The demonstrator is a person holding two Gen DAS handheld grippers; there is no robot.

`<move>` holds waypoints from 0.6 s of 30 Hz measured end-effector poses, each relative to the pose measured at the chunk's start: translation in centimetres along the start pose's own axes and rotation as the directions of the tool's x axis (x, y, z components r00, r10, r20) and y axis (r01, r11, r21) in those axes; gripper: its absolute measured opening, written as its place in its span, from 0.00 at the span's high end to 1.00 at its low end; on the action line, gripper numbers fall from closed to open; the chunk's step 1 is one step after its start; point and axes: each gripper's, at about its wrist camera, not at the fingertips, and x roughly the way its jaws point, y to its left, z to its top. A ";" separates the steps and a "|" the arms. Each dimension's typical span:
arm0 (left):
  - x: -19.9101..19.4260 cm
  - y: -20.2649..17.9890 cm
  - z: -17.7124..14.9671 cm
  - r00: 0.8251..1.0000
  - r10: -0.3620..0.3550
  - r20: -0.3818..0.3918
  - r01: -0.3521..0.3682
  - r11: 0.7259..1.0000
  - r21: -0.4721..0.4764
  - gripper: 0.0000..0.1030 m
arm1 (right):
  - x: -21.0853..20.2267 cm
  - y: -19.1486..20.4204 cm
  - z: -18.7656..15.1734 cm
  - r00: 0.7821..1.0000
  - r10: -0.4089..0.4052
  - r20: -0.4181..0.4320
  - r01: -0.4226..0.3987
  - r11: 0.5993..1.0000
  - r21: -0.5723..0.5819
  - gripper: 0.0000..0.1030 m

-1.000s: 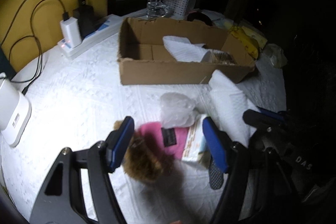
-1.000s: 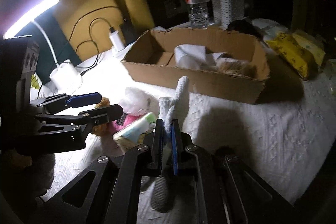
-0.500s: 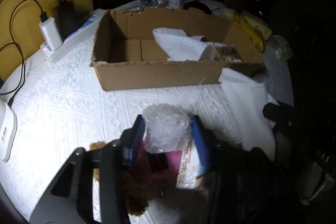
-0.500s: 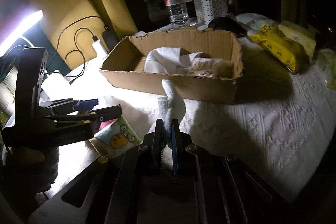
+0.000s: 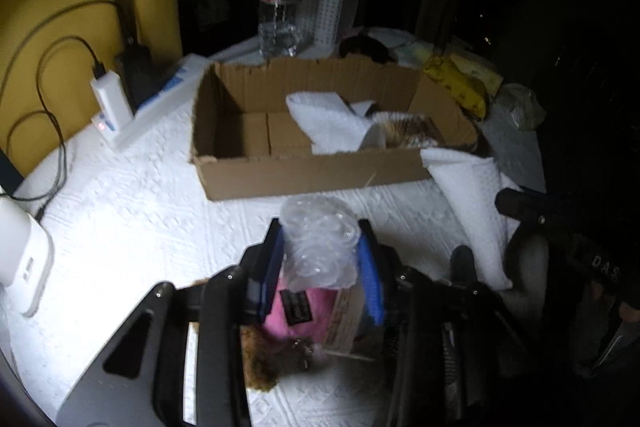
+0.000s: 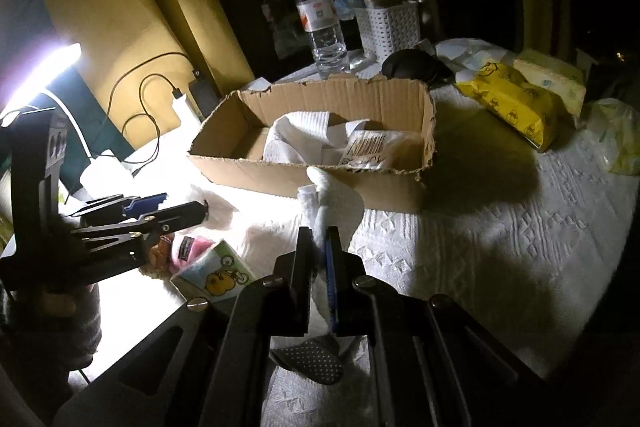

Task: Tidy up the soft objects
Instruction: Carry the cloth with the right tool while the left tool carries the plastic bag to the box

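Left wrist view: left gripper point(image 5: 322, 259), jaws just closing, clamps crumpled clear bubble-wrap wad point(image 5: 320, 241) above white quilted tablecloth point(image 5: 132, 211), near open brown cardboard box point(image 5: 312, 175). Right gripper point(image 6: 319, 263) pinches rolled white towel point(image 6: 336, 205).

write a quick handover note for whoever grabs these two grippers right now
Left gripper: jaws have just been closing, now pinching the bubble wrap above the pile.
Right gripper: shut on a white towel, just short of the box.
In the box: another towel and a labelled pack.
On the table: pink item, brown fluffy item, tissue pack.
Left: box both held items, then the pile.
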 end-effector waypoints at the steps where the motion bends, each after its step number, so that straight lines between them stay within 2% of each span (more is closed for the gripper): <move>1: -0.3 0.0 0.1 1.000 0.000 0.007 0.000 1.000 0.001 0.64 | -0.2 0.0 0.1 1.000 -0.004 0.004 0.005 1.000 -0.001 0.93; 18: -4.1 0.6 3.2 0.991 0.039 0.131 -0.039 0.999 0.004 0.64 | -2.4 -0.1 2.8 0.997 -0.035 0.070 0.037 0.999 -0.035 0.93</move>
